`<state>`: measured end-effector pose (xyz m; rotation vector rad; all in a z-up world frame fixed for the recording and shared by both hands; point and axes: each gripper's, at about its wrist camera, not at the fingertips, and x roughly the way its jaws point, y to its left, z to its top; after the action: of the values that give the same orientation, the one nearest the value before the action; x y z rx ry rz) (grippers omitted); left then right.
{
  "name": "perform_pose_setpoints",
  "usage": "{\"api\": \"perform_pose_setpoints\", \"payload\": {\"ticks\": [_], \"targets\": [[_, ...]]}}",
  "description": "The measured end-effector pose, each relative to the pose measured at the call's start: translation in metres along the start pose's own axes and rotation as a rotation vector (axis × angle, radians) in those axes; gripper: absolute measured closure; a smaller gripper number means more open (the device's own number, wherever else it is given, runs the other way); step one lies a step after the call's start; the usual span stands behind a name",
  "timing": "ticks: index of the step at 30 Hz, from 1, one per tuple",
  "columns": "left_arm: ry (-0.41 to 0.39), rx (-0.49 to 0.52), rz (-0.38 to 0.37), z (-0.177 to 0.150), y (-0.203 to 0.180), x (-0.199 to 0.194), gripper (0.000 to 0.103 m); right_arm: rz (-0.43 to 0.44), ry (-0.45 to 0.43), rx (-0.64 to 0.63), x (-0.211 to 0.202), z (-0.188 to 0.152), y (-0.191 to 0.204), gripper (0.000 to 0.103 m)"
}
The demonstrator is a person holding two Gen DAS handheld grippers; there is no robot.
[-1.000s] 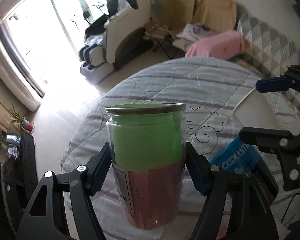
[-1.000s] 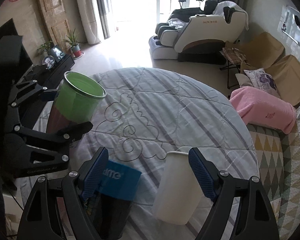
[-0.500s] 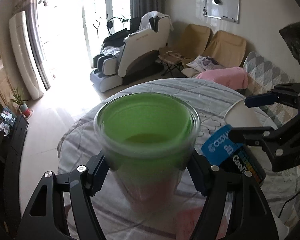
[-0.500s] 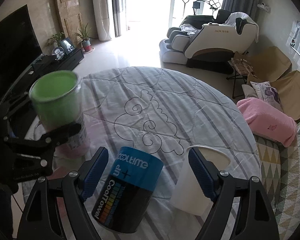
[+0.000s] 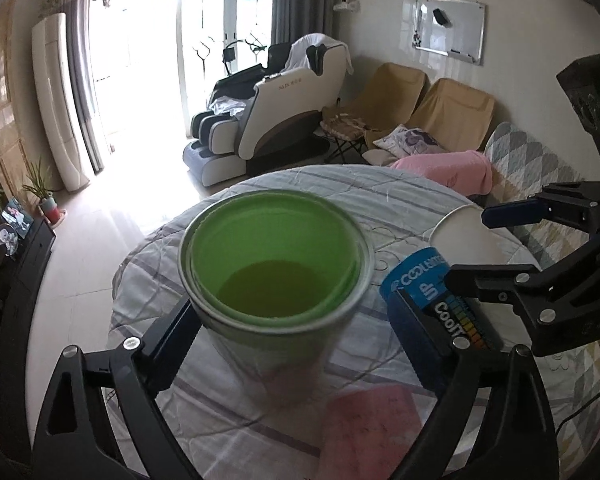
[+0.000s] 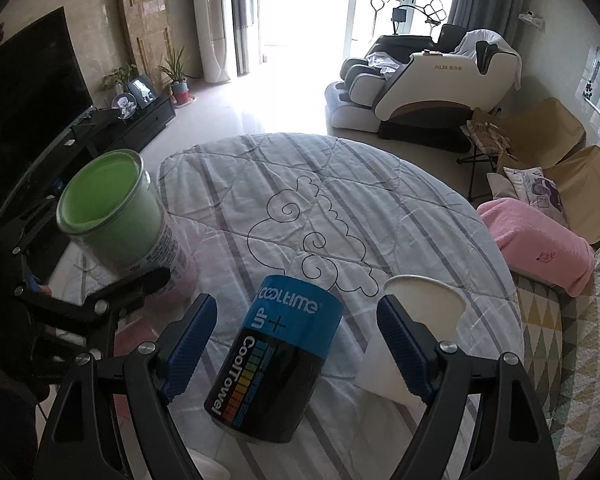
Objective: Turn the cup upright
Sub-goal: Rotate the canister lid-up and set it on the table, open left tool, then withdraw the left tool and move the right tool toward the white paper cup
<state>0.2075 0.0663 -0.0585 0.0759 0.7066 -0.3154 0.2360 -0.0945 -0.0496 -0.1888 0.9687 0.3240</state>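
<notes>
A clear cup with a green liner (image 5: 274, 280) stands mouth-up between the fingers of my left gripper (image 5: 288, 344), which is shut on it low over the quilted table. It also shows in the right wrist view (image 6: 116, 216), near a pink mat (image 6: 180, 280). My right gripper (image 6: 296, 348) is open, with a blue-and-black CoolTowel can (image 6: 278, 356) standing between its fingers, not clamped. A white paper cup (image 6: 412, 332) stands mouth-up just behind the right finger.
A round table with a grey striped quilt (image 6: 332, 200) holds everything. A pink card or mat (image 5: 368, 432) lies under the left gripper. My right gripper's frame (image 5: 540, 288) sits close on the left gripper's right. A sofa with a pink blanket (image 6: 536, 240) lies beyond the table's right edge.
The left gripper has tilted and lowered the green-lined cup, so its open mouth now faces up. The right gripper drew back slightly; the can and white cup stayed on the table.
</notes>
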Motion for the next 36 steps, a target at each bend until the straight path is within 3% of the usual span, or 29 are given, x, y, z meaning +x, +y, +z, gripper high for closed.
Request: {"api": "perform_pose_setpoints", "payload": {"ticks": [18,29,36], "targets": [[-0.073,-0.030,0.097,-0.020,-0.031,-0.096,0.004,0.010,-0.100,0.002,-0.076,-0.041,0.016,0.019],[-0.099,-0.097,0.131,-0.058,-0.079,-0.165,0.000,-0.018,-0.180,0.038,-0.132,-0.096,0.022,0.020],[-0.106,-0.090,0.166,-0.074,-0.107,-0.185,0.000,-0.006,-0.207,0.101,-0.153,-0.134,0.013,0.019]]}}
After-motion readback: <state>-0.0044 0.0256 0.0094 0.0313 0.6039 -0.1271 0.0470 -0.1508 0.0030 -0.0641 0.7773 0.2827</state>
